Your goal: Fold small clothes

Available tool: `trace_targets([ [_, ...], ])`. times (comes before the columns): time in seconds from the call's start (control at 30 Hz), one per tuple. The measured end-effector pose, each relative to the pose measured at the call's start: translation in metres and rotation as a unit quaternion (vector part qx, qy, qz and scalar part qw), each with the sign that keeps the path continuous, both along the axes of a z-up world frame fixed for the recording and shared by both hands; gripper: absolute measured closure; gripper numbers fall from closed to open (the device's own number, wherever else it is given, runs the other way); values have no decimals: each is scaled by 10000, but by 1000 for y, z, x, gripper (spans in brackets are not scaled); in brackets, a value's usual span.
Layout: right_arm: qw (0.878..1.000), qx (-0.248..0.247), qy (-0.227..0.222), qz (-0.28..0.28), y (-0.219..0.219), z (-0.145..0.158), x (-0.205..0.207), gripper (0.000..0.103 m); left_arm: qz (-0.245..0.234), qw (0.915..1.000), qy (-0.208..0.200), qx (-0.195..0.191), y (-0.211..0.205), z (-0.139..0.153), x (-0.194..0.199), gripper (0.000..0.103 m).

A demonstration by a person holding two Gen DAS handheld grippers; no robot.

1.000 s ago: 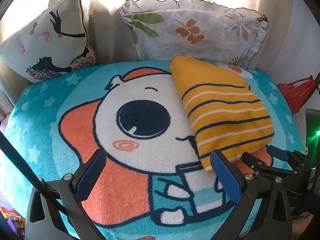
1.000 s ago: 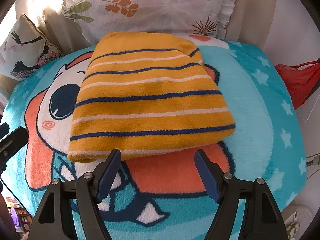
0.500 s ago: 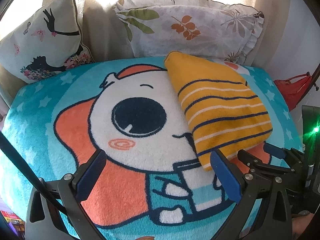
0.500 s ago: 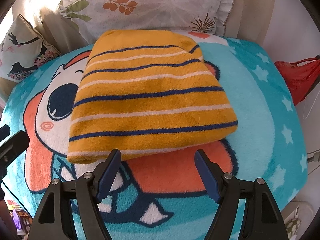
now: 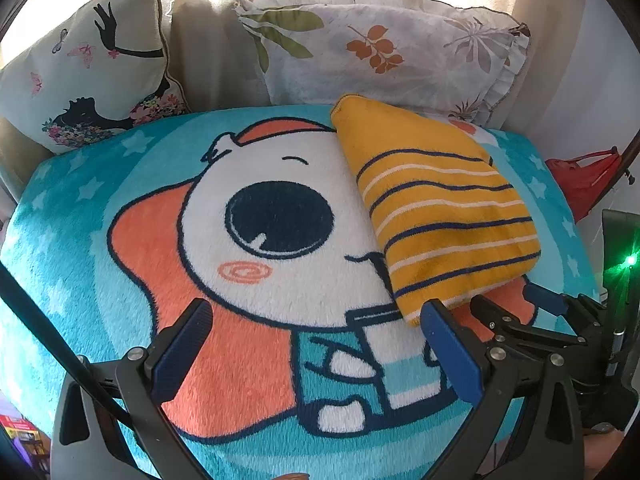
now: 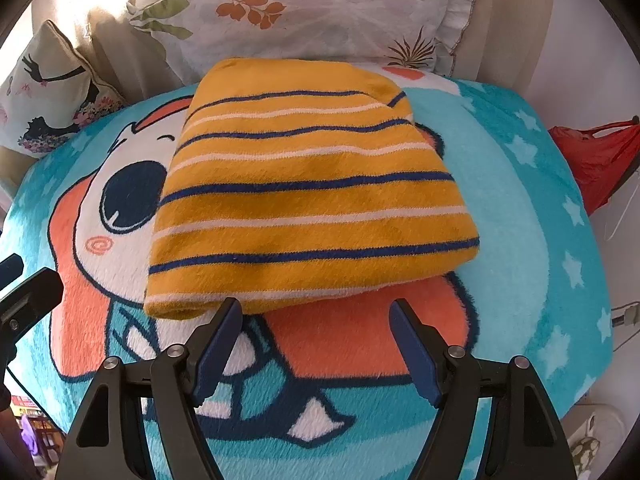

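A turquoise plush blanket [image 5: 80,208] printed with a big-eyed cartoon character covers the surface. At its far edge lean two pillows: a leaf-print ruffled pillow [image 5: 384,52] and, to the left, a silhouette-print cushion [image 5: 88,64]. A red bag [image 6: 596,156] sits off the right side. A folded yellow garment with navy and white stripes [image 6: 312,200] lies flat on the blanket's right half. The right tool [image 6: 314,312] hovers released, its blue pads just before the garment's near edge. The left tool [image 5: 316,316] is released too, its right pad close to the garment's near left corner.
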State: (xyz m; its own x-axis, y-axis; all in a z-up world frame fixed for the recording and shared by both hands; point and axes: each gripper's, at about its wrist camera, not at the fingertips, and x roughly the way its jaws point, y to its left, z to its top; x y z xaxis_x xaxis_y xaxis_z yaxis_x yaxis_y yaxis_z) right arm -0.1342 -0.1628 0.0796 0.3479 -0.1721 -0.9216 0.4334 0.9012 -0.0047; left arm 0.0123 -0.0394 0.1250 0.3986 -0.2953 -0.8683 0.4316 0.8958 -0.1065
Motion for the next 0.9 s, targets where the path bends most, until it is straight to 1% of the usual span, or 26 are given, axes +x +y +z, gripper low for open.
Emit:
trace_targets([
  [0.37,10000,-12,-48,57,5,2,-6,23,-7,10000,-83,-8,-1,5,-8,0],
  [0.5,9999,-112,-59,82,4,4,-5,23,-5,9999,-131,-13,-4,7,-9,0],
  [0.6,9991,-413,44,94,3,7,-3,23,9,9999,-152,-2,-6,8,-9,0],
  [0.63,9977,-652,150,76,4,9,-2,23,29,9999,-163,13,-7,8,-9,0],
  [0.7,9949,-970,254,59,3,13,0,23,69,9998,-178,31,-7,9,-9,0],
  [0.83,9867,-1580,379,53,-1,32,1,23,185,9997,-150,35,-7,12,-10,0],
  [0.9,9829,-1798,393,75,-1,42,1,23,242,9995,-187,18,-7,17,-11,0],
])
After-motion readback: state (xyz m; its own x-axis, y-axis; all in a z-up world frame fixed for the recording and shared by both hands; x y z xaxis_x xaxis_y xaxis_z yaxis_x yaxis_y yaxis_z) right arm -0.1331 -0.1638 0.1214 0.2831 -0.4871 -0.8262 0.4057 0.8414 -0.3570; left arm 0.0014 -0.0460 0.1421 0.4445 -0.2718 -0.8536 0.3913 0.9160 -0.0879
